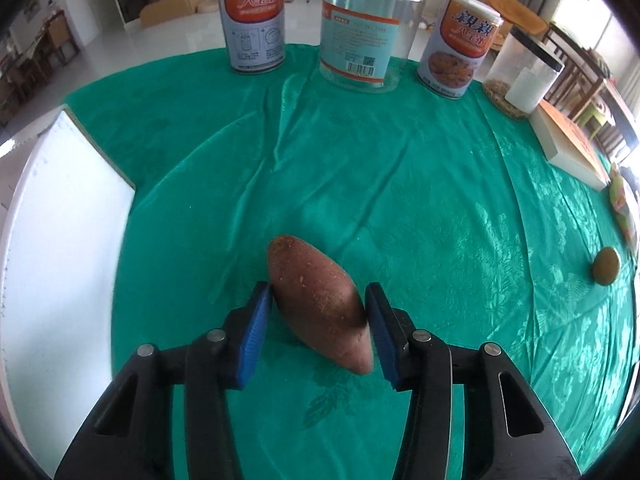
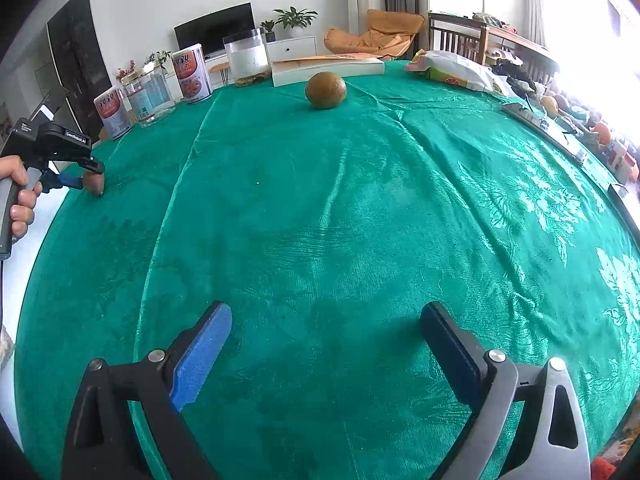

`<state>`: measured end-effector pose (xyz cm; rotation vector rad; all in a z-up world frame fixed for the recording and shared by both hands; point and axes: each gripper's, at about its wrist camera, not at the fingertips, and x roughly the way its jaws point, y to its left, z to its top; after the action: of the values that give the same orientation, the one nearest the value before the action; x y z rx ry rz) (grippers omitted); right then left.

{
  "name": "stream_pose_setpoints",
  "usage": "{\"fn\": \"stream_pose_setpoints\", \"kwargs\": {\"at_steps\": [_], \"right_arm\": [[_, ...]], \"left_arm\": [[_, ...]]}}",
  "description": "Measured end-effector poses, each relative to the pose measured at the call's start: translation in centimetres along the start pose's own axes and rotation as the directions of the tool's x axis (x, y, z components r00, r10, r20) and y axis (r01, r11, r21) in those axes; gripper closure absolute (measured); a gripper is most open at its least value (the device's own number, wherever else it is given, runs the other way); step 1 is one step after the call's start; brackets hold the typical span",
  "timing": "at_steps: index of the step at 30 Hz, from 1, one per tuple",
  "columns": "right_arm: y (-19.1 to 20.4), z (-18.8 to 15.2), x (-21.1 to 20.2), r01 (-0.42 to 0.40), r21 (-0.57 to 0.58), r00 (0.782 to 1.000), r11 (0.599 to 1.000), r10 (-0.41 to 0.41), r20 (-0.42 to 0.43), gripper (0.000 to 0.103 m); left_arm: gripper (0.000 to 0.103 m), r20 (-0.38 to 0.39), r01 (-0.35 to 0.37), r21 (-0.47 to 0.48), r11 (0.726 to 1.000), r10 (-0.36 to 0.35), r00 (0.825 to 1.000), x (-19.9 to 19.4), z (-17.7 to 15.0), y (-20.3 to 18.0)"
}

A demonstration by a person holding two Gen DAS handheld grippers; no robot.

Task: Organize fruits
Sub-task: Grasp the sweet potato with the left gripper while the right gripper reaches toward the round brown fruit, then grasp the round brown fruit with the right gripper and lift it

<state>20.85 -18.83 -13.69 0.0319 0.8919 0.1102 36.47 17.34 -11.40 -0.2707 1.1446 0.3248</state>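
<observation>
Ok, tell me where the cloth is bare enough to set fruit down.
The widest bare green cloth lies between the right gripper and the round brown fruit. It is crowded along the far edge, by the cans, the jar and the book.

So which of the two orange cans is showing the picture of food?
The orange-labelled can on the right, beside the clear gold-lidded jar, shows a bowl of food. The left orange-labelled can shows only small diagrams and print under its name.

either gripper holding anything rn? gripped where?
Left gripper has the sweet potato between its pads across the middle, against the tablecloth; firm grip cannot be told. Right gripper is open, holding nothing.
</observation>
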Motion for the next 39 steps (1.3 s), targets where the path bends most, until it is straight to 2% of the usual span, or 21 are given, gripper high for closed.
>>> {"fn": "stream_pose_setpoints", "kwargs": {"at_steps": [3,9,13,18,22,24,26,27,28,29,32,35,39], "right_arm": [[0.0,0.0,0.0,-0.001,0.001,1.0,1.0,0.001,0.001,0.007],[0.0,0.0,0.0,-0.001,0.001,1.0,1.0,0.001,0.001,0.007],[0.0,0.0,0.0,0.0,0.001,1.0,1.0,0.0,0.001,0.007],[0.0,0.0,0.0,0.0,0.005,1.0,1.0,0.0,0.003,0.007],[0.0,-0.1,-0.1,0.006,0.006,1.0,1.0,-0.006,0.004,0.007],[0.0,-0.1,-0.1,0.008,0.009,1.0,1.0,-0.008,0.005,0.007],[-0.1,-0.1,-0.2,0.007,0.014,1.0,1.0,-0.007,0.007,0.007],[-0.1,-0.1,-0.2,0.005,0.017,1.0,1.0,-0.005,0.008,0.007],[-0.2,-0.2,-0.2,0.001,0.022,1.0,1.0,-0.001,0.01,0.007],[-0.4,-0.2,-0.3,-0.007,0.029,1.0,1.0,0.007,0.014,0.007],[-1.2,-0.2,-0.7,-0.064,0.073,0.998,0.995,0.063,0.018,0.007],[-2.0,0.9,-1.1,-0.163,0.104,0.986,0.981,0.165,-0.004,0.007],[-2.5,7.0,0.6,-0.119,0.02,0.992,0.993,0.119,-0.041,0.007]], "left_arm": [[0.058,0.028,-0.019,0.046,0.999,0.018,0.999,0.3,0.2,-0.3],[0.06,0.049,0.009,0.062,0.998,-0.012,0.999,-0.4,-0.6,0.6],[0.06,0.064,0.065,0.118,0.991,-0.073,0.995,-3.4,-4.6,-0.2],[0.06,0.052,0.156,0.182,0.971,-0.168,0.984,-6.7,-12.0,-1.6],[0.06,0.067,0.153,0.235,0.96,-0.173,0.983,-7.3,-16.5,-2.6],[0.059,0.124,0.124,0.246,0.961,-0.158,0.98,-7.5,-17.7,-2.8],[0.052,0.163,0.094,0.242,0.966,-0.136,0.977,-7.5,-18.1,-2.9],[0.044,0.172,0.075,0.238,0.968,-0.118,0.978,-7.4,-18.2,-2.9],[0.029,0.179,0.057,0.234,0.97,-0.101,0.979,-7.2,-18.3,-2.8],[0.024,0.186,0.044,0.226,0.973,-0.087,0.979,-6.9,-18.5,-2.7],[0.022,0.185,0.022,0.207,0.978,-0.062,0.981,-6.2,-19.0,-2.0],[0.016,0.213,0.028,0.179,0.983,-0.066,0.975,-6.1,-19.3,-1.3],[0.011,0.233,0.026,0.168,0.985,-0.065,0.97,-5.9,-19.5,-1.3]]}}
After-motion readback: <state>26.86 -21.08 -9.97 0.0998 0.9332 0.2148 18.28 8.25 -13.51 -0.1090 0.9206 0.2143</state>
